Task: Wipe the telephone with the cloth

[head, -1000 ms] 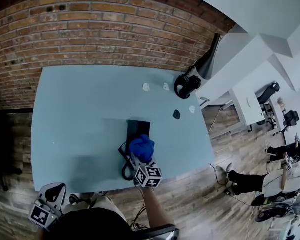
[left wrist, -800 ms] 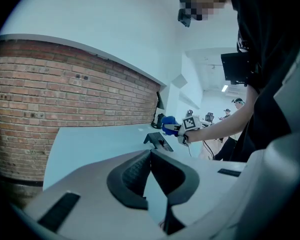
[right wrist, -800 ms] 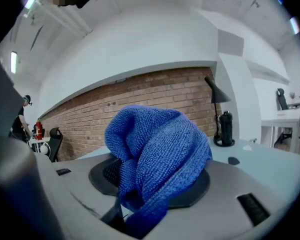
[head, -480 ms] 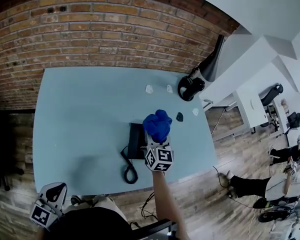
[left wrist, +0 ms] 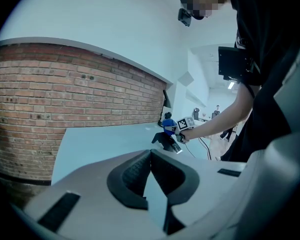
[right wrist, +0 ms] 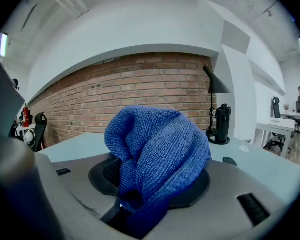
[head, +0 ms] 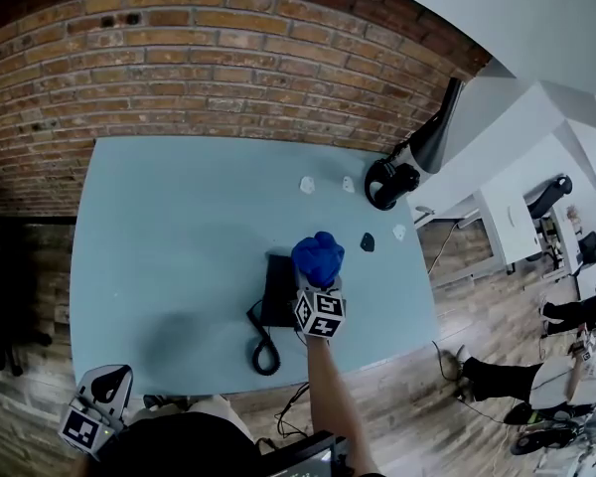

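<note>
Clearly, the right hand-held gripper (head: 318,282) pinches the bunched blue cloth (head: 318,256), which bulges out past its jaws. The black telephone (head: 278,291) lies flat on the bench (head: 179,227), just to this hand-held gripper's left, its coiled cord (head: 263,351) trailing back toward the person. Well apart to the left, the left hand-held gripper (left wrist: 149,154) sits off the bench's near edge, jaws pressed together on nothing.

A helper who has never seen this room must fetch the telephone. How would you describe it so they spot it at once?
Find the light blue table against the brick wall. Near its front edge, right of centre, lies the black telephone, just left of the right gripper holding the blue cloth. It alone has a coiled cord trailing toward the table's edge.
</note>
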The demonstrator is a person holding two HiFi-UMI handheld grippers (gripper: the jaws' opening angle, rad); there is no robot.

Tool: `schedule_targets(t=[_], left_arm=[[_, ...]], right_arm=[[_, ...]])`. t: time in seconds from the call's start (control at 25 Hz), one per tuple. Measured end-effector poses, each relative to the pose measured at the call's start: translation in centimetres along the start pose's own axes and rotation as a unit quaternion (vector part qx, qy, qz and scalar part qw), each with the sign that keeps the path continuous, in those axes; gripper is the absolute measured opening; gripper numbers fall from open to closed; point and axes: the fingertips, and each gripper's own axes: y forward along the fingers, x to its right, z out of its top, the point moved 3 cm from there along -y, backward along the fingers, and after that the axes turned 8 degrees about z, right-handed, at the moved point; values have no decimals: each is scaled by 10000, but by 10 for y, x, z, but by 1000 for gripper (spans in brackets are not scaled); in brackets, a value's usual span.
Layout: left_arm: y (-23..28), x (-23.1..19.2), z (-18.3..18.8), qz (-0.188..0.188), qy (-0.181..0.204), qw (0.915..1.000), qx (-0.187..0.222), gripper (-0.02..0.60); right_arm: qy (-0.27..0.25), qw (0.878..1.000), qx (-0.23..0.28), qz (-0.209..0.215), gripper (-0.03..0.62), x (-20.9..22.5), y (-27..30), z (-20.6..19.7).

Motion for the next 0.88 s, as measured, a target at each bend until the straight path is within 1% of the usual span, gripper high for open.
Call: schedule_targets(t=[0.08, 0.2, 0.24, 0.36, 0.4, 0.64, 0.88], left_arm=[[2, -1, 0, 6, -30, 10000, -36, 25], [5, -2, 1, -9, -36, 10000, -58, 25], [6, -3, 1, -13, -40, 10000, -58, 25], [8, -5, 1, -21, -42, 10000, -72, 25], [9, -5, 1, -25, -41, 10000, -69, 25], [9, -8, 5, -7, -58, 10000, -22, 25], [9, -8, 1, -18, -75, 10000, -16, 25]], right_arm=[[74, 9997, -233, -5, 222, 4, 5, -13], [234, 9994, -232, 52, 222, 6, 6, -22], [164, 9996, -235, 73, 222, 5, 6, -22], [-311, 9986, -382, 194, 222, -2, 6, -26], [-373, 9982, -413, 228, 222, -3, 6, -27], [-350, 9984, -414, 170, 223, -6, -2, -32], [-216, 9989, -397, 146, 223, -10, -8, -41]])
